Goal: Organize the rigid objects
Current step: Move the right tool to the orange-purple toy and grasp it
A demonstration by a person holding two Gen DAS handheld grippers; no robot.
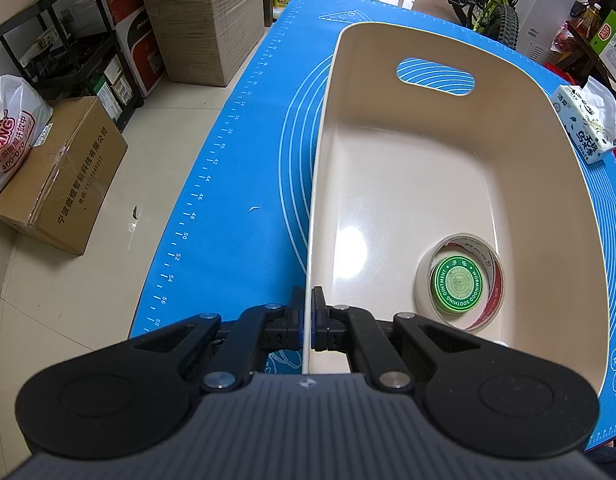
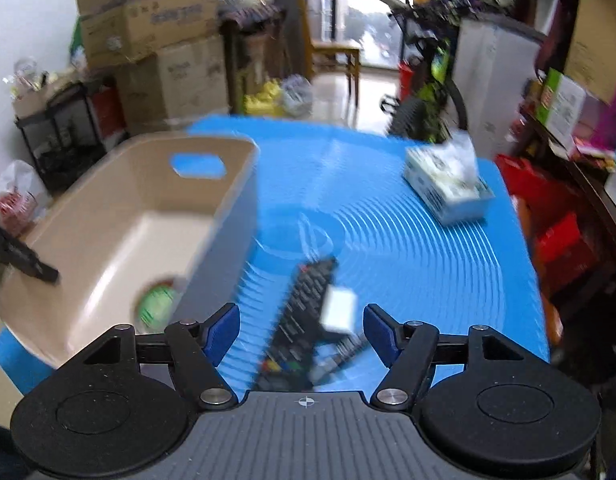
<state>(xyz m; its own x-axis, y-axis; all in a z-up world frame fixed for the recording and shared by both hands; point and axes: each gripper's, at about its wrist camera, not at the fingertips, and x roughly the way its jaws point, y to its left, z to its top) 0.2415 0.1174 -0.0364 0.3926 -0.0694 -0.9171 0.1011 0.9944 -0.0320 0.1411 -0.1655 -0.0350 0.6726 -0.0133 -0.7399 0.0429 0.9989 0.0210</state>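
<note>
On the blue mat (image 1: 235, 184) sits the beige bin (image 1: 540, 184), and at its near right corner a roll of tape (image 1: 460, 280) lies flat on the bin floor with a round green ointment tin (image 1: 456, 285) resting inside its core. 1 oval handle cutout pierces the far end wall, the mat showing through it. The left gripper (image 1: 311, 312) is clamped on the bin's left wall, 1 pad on either face of the thin rim.

Just to the right of the bin, in the right wrist view, a black remote control (image 2: 303, 312) lies on the mat (image 2: 408, 256), pointing away, with a small white block (image 2: 339, 309) on top of it; motion blur hides finer detail. A second dark, narrow object (image 2: 340, 358) crosses under the remote's near end, too smeared to identify. The right gripper (image 2: 301, 332) hangs above these with its blue pads wide apart, gripping nothing. The bin (image 2: 227, 208) stands to its left, the green tin (image 2: 157, 304) faintly visible inside.

Farther out, a tissue pack (image 2: 448, 184) sits near the mat's far right corner. Beyond the table stand cardboard boxes (image 1: 203, 20), a black rack (image 1: 71, 44) and a green bicycle (image 1: 488, 0).
</note>
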